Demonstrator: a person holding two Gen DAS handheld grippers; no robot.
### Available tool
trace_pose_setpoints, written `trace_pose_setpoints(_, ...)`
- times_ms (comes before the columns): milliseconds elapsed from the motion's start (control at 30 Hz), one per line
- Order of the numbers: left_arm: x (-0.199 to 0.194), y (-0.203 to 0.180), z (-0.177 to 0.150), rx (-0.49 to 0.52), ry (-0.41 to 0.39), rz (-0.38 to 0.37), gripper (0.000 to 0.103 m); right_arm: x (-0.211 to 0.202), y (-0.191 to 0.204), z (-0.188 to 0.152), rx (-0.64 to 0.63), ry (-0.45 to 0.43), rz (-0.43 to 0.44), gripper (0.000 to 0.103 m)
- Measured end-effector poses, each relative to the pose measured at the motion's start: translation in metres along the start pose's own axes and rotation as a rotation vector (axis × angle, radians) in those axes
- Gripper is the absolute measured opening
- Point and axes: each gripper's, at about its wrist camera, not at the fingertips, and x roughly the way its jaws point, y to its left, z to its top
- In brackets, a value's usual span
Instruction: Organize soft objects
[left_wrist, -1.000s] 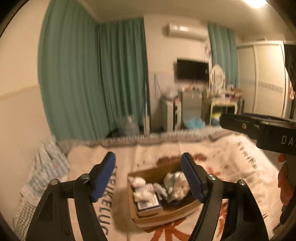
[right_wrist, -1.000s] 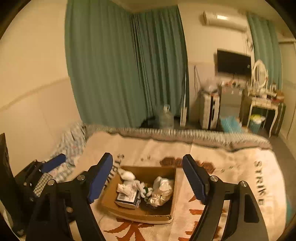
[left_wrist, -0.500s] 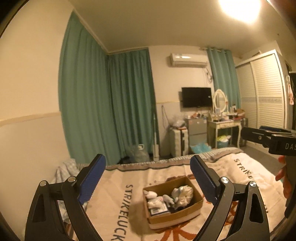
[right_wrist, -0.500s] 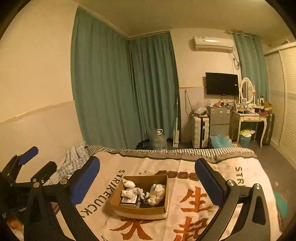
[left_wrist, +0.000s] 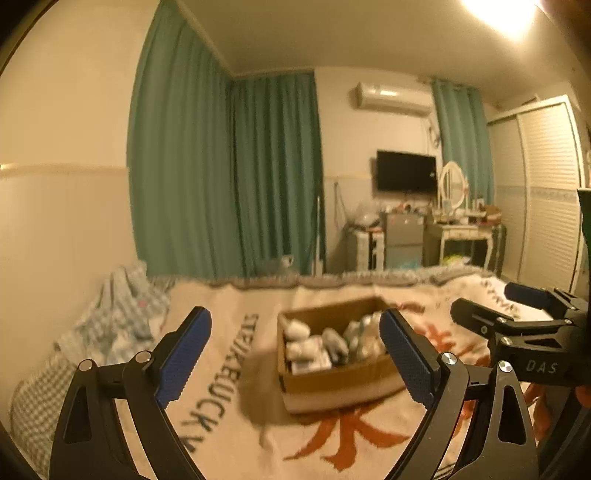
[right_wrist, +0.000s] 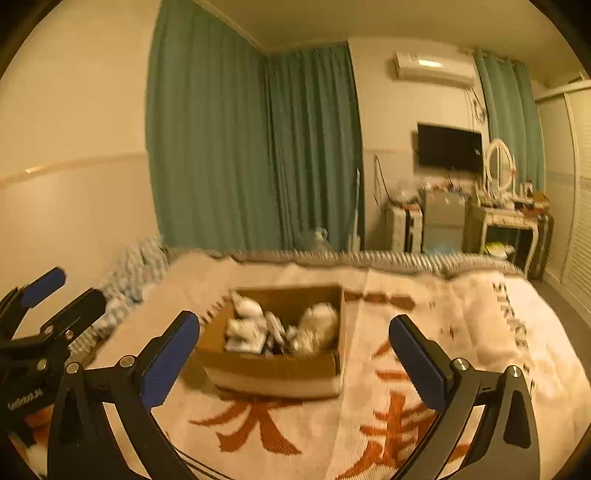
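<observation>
The step in hand is the approach. The cardboard box (right_wrist: 273, 354) sits on the printed blanket (right_wrist: 436, 325), and the soft objects (right_wrist: 280, 328) lie inside it; blur leaves their kinds uncertain. The left gripper (left_wrist: 295, 354) and right gripper (right_wrist: 295, 354) hover short of the box, jaws spread wide and empty. The next move likely calls for lowering one gripper onto a single item.
</observation>
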Motion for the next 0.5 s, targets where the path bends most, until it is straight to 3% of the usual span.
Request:
trace_pose_setpoints(100,0.013,-0.002,-0.013,0.003,0.051,0.002,0.094,0.016,-0.001,-0.01,0.0,0.036,-0.009,0.103)
trace_pose_setpoints(500,0.012,0.0,-0.024,-0.003,0.072,0.005,0.094,0.016,-0.007,-0.009,0.019,0.055,-0.022,0.103)
